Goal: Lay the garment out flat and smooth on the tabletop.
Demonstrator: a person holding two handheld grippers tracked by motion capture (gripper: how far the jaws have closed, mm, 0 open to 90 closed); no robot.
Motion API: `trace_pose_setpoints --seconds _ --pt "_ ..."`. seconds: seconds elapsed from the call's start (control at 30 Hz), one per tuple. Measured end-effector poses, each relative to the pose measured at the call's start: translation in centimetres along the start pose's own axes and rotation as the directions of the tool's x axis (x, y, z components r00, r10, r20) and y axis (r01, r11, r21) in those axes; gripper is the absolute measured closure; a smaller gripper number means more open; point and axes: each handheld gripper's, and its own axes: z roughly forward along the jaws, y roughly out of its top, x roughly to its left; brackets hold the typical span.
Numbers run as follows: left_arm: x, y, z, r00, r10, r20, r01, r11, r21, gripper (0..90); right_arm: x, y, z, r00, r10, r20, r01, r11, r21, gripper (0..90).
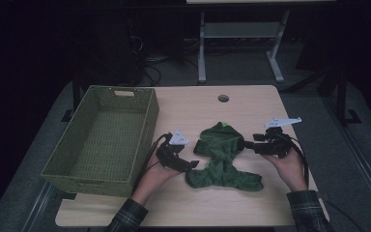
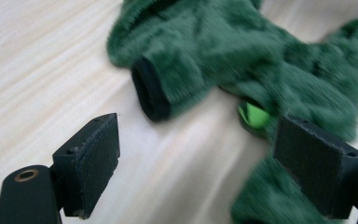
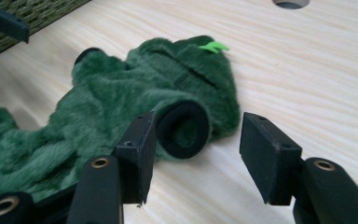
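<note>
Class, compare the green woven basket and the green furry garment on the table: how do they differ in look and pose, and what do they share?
The basket is stiff, woven and olive, standing upright at the table's left; the furry garment is soft, darker green and lies crumpled flat at the middle. The basket stands apart from both tongs; the garment lies between the left tongs and right tongs, both open. Both are green and rest on the wooden table.

right gripper: jaws apart | green fleece garment: black cuff between jaws | on table

Fuzzy green garment crumpled flat on table, black cuffs.
</note>
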Motion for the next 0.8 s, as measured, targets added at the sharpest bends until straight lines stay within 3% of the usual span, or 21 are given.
trace_pose_setpoints --seconds 0.33,0.63,0.8 --pt "-2.9 -3.8 -1.3 0.9999 0.014 0.003 -0.014 0.9999 -0.009 13.4 2.6 -0.6 0.2 0.9979 -0.046 -0.045 0.046 0.9989 0.0 47.0" --pt "-4.5 -6.3 -1.7 0.9998 0.011 0.019 -0.012 0.9998 0.018 13.0 6.0 0.0 1.2 0.9876 -0.121 -0.099 0.123 0.9924 0.007 47.9" --pt "-5.1 -7.1 -2.2 0.9995 0.022 0.022 -0.022 0.9996 0.017 13.0 7.8 0.2 1.7 0.9774 -0.153 -0.146 0.155 0.9879 0.004 50.7"
